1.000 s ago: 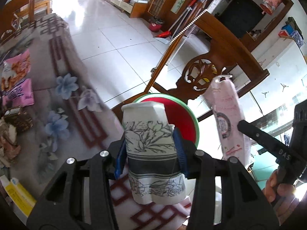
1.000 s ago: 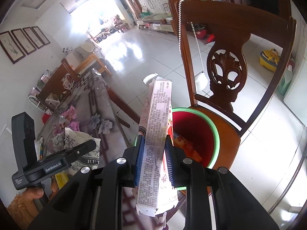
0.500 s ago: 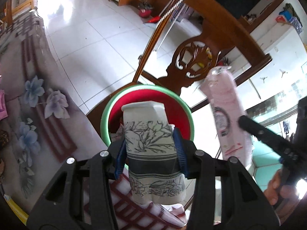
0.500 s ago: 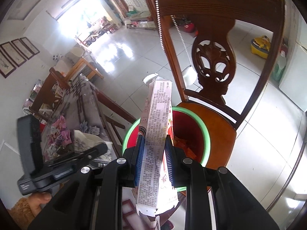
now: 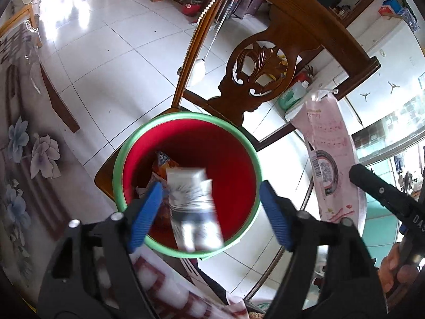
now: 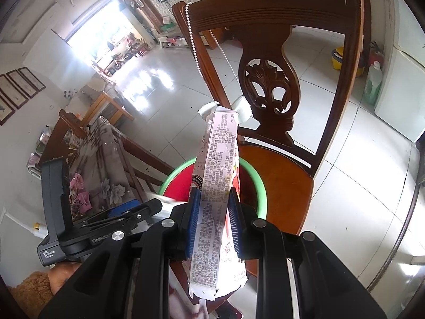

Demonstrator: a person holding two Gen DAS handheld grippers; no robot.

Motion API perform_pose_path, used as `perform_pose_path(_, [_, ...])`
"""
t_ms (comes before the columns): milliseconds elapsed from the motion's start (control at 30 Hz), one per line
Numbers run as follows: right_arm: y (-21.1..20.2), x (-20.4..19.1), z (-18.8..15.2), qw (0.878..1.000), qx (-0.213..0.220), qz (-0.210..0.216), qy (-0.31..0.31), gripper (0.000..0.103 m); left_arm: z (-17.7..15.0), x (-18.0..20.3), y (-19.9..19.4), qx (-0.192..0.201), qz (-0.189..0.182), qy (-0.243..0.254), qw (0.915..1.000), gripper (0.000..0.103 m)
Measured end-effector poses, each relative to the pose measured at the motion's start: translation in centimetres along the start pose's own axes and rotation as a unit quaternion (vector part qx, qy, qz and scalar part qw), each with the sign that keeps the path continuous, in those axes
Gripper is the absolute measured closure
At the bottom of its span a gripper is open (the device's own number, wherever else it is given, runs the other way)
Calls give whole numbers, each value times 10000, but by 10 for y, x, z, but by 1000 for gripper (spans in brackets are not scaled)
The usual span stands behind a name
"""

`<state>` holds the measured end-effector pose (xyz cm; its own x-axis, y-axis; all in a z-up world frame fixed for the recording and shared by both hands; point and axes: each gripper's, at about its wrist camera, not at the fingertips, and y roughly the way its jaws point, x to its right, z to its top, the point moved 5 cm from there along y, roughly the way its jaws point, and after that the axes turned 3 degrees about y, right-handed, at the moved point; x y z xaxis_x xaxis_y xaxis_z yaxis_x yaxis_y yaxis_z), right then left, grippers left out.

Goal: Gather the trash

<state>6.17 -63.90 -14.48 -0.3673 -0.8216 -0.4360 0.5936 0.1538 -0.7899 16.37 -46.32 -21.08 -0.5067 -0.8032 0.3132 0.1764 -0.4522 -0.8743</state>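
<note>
The paper cup (image 5: 194, 207) inside the red bin (image 5: 217, 148) is smeared by motion blur, so its flower print cannot be read and whether it touches the rubbish beneath is unclear. That rubbish, at 9 o'clock of the cup, is half hidden behind it and behind the left tool's (image 5: 209, 212) blue pad. In the right wrist view the pink wrapper (image 6: 216, 186) covers most of the bin's opening, and its small print is too fine to read. The wrapper's lower end is partly hidden by the right tool (image 6: 213, 220). The worktop (image 5: 24, 159) is cut off at 9 o'clock of the left view.
</note>
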Motion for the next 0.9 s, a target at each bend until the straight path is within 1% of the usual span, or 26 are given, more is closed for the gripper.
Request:
perform_pose_path(33, [0, 1, 0, 10000, -9, -1, 8, 82, 0, 0, -1, 13, 28, -1, 10000, 22])
perform_pose_path(167, [3, 1, 0, 10000, -53, 24, 2, 82, -1, -6, -9, 107, 161, -41, 9998, 17])
perform_pose_path(433, [18, -14, -1, 9996, -177, 113, -183, 82, -5, -22, -34, 382, 272, -215, 9987, 16])
perform_pose_path(533, [23, -22, 0, 9993, -162, 176, -277, 78, -6, -26, -45, 515, 284, -245, 9980, 17])
perform_pose_path(567, [25, -23, 0, 9993, -156, 183, -282, 61, -7, -27, -49, 545, 289, -244, 9978, 17])
perform_pose_path(600, [26, -24, 1, 9994, -138, 155, -269, 39, -8, -28, -51, 568, 296, -240, 9977, 17])
perform_pose_path(633, [25, -25, 1, 9997, -39, 98, -235, 33, -9, -30, -54, 596, 298, -236, 9975, 17])
perform_pose_path(667, [24, -25, 1, 9997, 70, 48, -208, 30, -10, -31, -57, 618, 294, -236, 9974, 17])
perform_pose_path(700, [22, -26, 1, 9997, 141, 6, -211, 30, -11, -32, -59, 637, 287, -240, 9973, 17])
perform_pose_path(800, [23, -31, -1, 9995, 146, -109, -269, 30, -15, -38, -69, 703, 261, -284, 9968, 16])
perform_pose_path(900, [21, -38, -4, 9995, 189, -78, -236, 30, -20, -45, -79, 771, 262, -326, 9961, 16])
